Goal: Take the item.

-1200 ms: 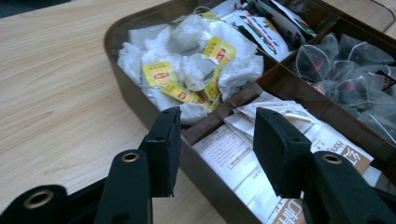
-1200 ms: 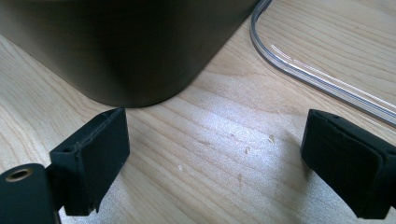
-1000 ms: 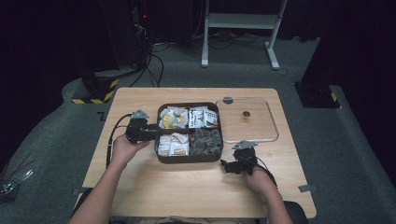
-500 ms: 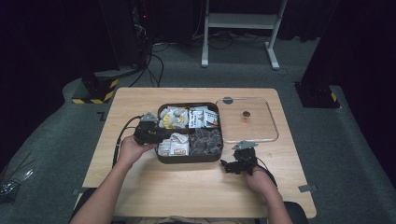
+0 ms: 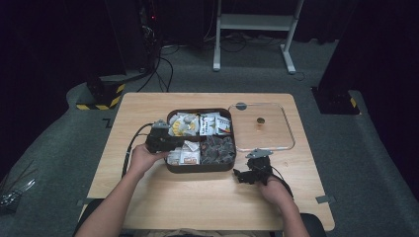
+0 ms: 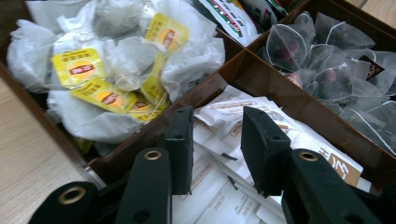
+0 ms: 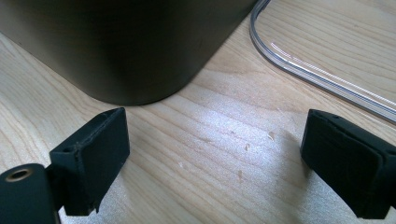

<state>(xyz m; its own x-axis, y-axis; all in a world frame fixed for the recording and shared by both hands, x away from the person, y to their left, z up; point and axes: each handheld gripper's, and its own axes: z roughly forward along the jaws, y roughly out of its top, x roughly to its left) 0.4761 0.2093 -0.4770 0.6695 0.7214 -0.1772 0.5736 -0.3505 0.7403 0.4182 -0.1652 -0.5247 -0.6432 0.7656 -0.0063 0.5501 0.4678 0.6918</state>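
Observation:
A brown four-compartment box (image 5: 197, 168) sits mid-table. It holds yellow-tagged teabags (image 6: 116, 70), printed packets (image 6: 233, 18), dark mesh pyramid bags (image 6: 336, 70) and white paper sachets (image 6: 224, 191). My left gripper (image 5: 179, 143) reaches in over the box's left wall. Its jaws stand a little apart just above the white sachets (image 5: 185, 155), open (image 6: 217, 140), with nothing between them. My right gripper (image 5: 245, 174) rests low on the table beside the box's front right corner (image 7: 126, 46), wide open (image 7: 219, 158) and holding nothing.
A clear lid (image 5: 262, 127) with a small round knob lies flat on the wooden table (image 5: 197, 202), right of the box; its rim (image 7: 317, 74) runs close past my right gripper. Black cables trail from both grippers. Dark floor surrounds the table.
My left gripper has moved right, from outside the box's left wall to over the front-left compartment of white sachets. The right gripper has stayed where it was.

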